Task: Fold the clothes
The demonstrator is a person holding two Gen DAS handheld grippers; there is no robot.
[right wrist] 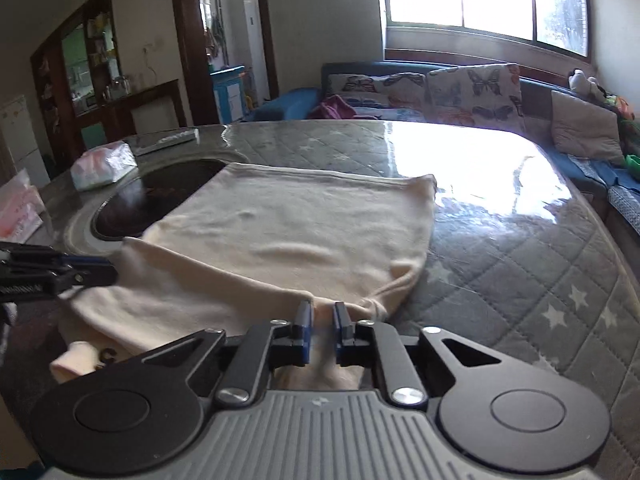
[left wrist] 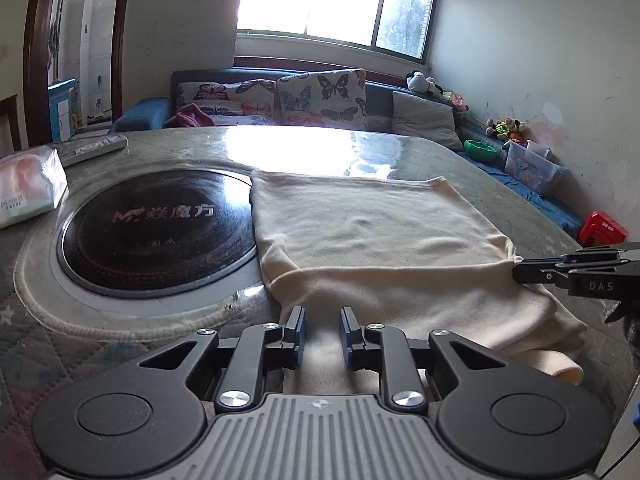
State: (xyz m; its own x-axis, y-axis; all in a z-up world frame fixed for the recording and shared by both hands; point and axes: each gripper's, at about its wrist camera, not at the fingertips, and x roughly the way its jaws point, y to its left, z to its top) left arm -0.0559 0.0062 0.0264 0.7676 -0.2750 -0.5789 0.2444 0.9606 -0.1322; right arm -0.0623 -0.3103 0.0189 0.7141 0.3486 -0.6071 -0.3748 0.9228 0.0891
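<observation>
The cream cloth (left wrist: 372, 236) lies flat in the middle of the table (right wrist: 520, 240), its near part doubled over. The right tongs (right wrist: 322, 314) pinch the folded edge at the bottom of the frame, so it can be lifted or pulled. The left tongs (left wrist: 322, 320) sit narrow over the near edge; I cannot tell if they grip it

Daylight enters through the large rear glass window (left wrist: 340, 0), overexposed to white. Strong glare covers the glossy quilted grey tabletop (right wrist: 480, 168). Fisheye curvature and dark vignetting occupy corners.
</observation>
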